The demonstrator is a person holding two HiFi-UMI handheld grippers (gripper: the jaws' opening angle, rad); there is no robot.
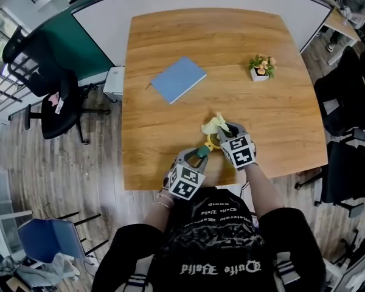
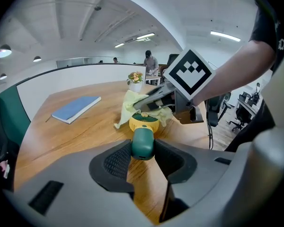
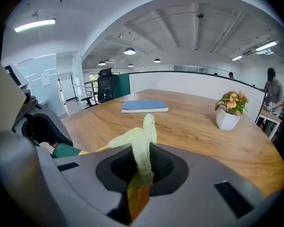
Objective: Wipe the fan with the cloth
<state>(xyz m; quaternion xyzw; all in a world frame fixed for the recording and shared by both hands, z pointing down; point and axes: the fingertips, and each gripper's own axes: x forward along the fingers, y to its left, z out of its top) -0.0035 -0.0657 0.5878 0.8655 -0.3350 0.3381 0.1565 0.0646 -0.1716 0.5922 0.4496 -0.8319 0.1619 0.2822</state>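
Bright, even overhead light, sharp focus, strong fisheye bending at edges.

Wood table (image 1: pixel 231 35) held a blue notebook (image 1: pixel 178 79) and a small potted plant (image 1: pixel 261 67); black office chairs (image 1: pixel 55 96) stood on plank floor (image 1: pixel 61 163); ceiling lights (image 3: pixel 129 51) were on

Pale yellow cloth (image 2: pixel 127 105) sits bunched against the green-handled yellow fan (image 2: pixel 143 126).

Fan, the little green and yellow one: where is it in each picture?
Head view: fan, low centre, by the table's near edge.
Left gripper view: centre, handle held in the left hand-held gripper.
Right gripper view: low left, just a green and yellow sliver.
Shared landmark: blue notebook.
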